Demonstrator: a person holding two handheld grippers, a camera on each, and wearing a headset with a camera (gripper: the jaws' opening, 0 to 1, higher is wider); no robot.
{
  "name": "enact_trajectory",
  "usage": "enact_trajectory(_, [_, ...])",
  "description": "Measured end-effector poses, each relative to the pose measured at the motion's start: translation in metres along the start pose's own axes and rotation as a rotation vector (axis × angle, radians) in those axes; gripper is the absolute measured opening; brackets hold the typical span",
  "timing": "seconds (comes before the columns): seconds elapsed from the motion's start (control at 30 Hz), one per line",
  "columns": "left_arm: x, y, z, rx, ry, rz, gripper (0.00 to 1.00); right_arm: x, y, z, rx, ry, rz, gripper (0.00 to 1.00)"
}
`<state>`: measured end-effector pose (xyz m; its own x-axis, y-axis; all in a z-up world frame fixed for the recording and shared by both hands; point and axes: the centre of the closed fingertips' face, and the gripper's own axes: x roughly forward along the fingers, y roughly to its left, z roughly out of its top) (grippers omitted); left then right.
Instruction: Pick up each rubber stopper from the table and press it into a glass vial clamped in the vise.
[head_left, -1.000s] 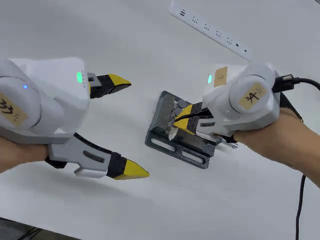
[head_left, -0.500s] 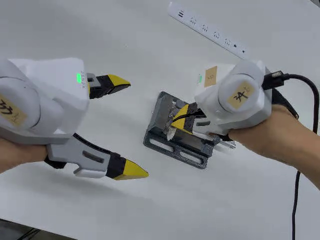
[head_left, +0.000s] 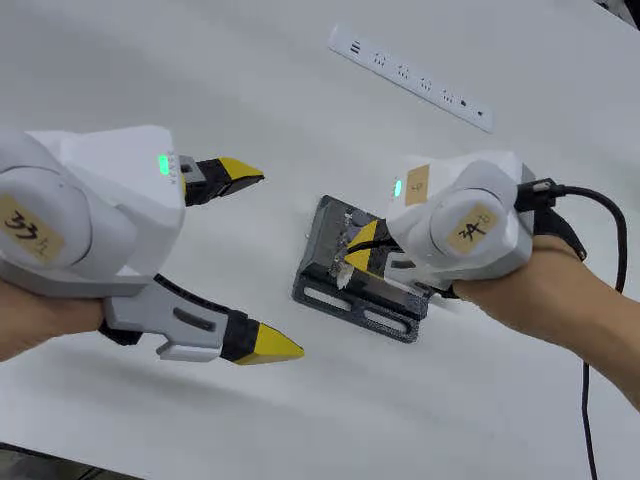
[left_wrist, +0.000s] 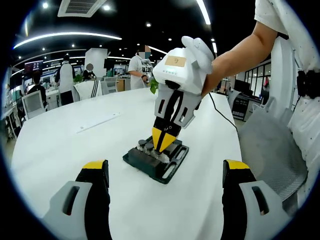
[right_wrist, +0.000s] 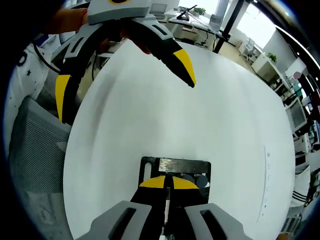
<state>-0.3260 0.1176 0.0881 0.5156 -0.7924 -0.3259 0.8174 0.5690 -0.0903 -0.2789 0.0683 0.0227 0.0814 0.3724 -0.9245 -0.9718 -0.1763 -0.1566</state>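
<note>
My left gripper (head_left: 262, 258) hangs off to the side, its yellow-tipped black jaws spread wide with nothing between them, well apart from the vise (head_left: 336, 298). The vise is a dark grey metal block on a slotted base plate, flat on the smooth white table (head_left: 450, 400). My right gripper (head_left: 354, 251) points down into it, its wedge-shaped yellow tips pressed together right over the row of small glass vials (left_wrist: 143, 146) clamped there. I cannot tell whether anything is pinched between the tips. In the right gripper view a round grey stopper (right_wrist: 201, 181) sits in the vise just beside my closed tips. A long white power strip (head_left: 410, 77) lies well beyond.
</note>
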Motion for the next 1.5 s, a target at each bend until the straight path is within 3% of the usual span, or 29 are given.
enact_trajectory(0.23, [-0.004, -0.001, 0.003, 0.004, 0.004, 0.015, 0.93, 0.000, 0.000, 0.001, 0.043, -0.031, -0.049, 0.00])
enact_trajectory(0.4, [-0.005, 0.000, 0.007, 0.004, 0.002, 0.022, 0.93, -0.001, -0.001, 0.000, 0.099, -0.089, -0.063, 0.00])
enact_trajectory(0.7, [-0.010, -0.007, 0.016, 0.034, 0.021, 0.026, 0.93, -0.002, -0.002, 0.002, 0.134, -0.107, -0.084, 0.00])
enact_trajectory(0.8, [-0.011, -0.009, 0.016, 0.041, 0.032, 0.030, 0.93, -0.003, -0.001, 0.002, 0.131, -0.126, -0.096, 0.00])
enact_trajectory(0.9, [-0.012, -0.011, 0.017, 0.043, 0.038, 0.035, 0.93, -0.004, -0.002, 0.001, 0.192, -0.175, -0.103, 0.00])
enact_trajectory(1.3, [-0.017, -0.014, 0.012, 0.051, 0.065, 0.048, 0.93, -0.006, -0.005, 0.004, 0.286, -0.220, -0.091, 0.00])
enact_trajectory(1.5, [-0.019, -0.018, 0.011, 0.054, 0.075, 0.051, 0.93, -0.019, -0.010, 0.004, 0.322, -0.255, -0.126, 0.00])
